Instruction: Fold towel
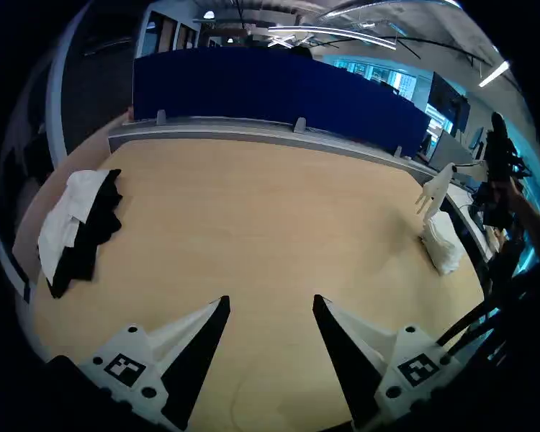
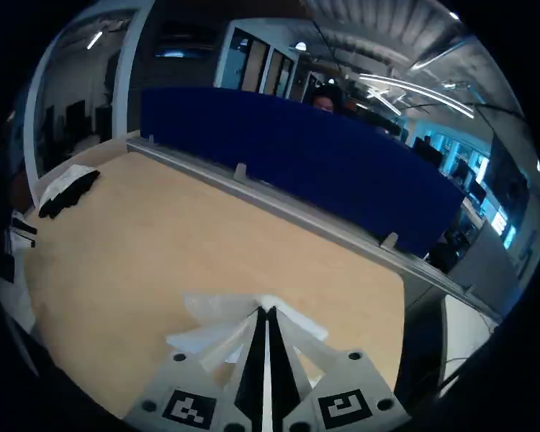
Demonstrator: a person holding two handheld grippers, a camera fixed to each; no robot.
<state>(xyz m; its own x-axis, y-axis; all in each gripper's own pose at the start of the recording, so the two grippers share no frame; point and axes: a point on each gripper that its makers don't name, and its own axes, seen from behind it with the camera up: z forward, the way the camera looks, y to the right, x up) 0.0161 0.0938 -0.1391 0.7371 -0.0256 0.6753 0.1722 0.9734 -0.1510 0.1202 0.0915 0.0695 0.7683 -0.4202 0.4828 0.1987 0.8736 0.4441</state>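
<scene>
Left gripper [image 1: 270,306]: jaws stand wide apart with nothing between them, above bare wood near the front edge of the table [image 1: 255,209].
Right gripper [image 2: 266,313]: jaws are pressed together, with a thin fold of the towel [image 2: 216,320] pinched between the fingers.
Towel: white and bunched. In the right gripper view it spreads out to either side of the fingertips, low over the wood.
Towel from across the table: in the left gripper view it [image 1: 443,248] hangs crumpled beneath the right gripper [image 1: 434,191]. Its lower end rests at the table's right edge, well apart from the left gripper.
Table: light wood with a grey rail along the back.
Pile [image 1: 79,223]: black and white cloth heaped loosely at the left edge of the table. In the right gripper view it [image 2: 68,187] sits at the far left corner, well apart from the towel.
Divider [image 1: 270,93]: a dark blue panel, upright behind the rail along the back of the table.
</scene>
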